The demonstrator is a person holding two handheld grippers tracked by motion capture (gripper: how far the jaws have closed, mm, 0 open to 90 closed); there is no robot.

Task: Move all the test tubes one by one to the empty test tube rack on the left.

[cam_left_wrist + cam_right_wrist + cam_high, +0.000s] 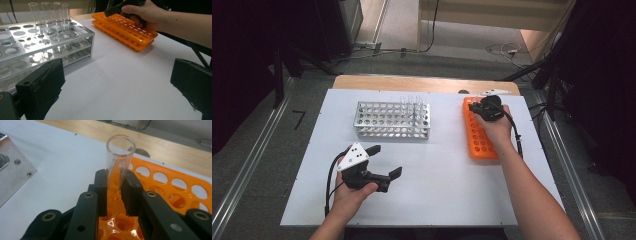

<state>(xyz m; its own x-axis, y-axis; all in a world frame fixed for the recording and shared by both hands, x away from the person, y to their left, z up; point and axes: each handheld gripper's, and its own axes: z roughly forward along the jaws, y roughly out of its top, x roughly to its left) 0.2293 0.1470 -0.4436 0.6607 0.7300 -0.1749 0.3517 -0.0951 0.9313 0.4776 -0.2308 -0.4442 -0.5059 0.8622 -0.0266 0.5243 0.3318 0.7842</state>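
At 12 o'clock between my right gripper point(115, 185) jaws | glass tube point(119, 161) clamped, upright in orange rack point(175, 192) | left gripper point(382, 161) open, idle.

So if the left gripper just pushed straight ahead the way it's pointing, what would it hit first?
Mostly bare white table. The left gripper has open jaws aimed between the metal rack and the orange rack; farther on it would probably meet the orange one, though depth is unclear.

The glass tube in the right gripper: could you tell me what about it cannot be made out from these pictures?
- Right gripper view: the glass tube's lower end, hidden between the right gripper's pads.
- High view: the tube itself, hidden behind the right hand.
- Left gripper view: the tube, covered by that hand over the orange rack.
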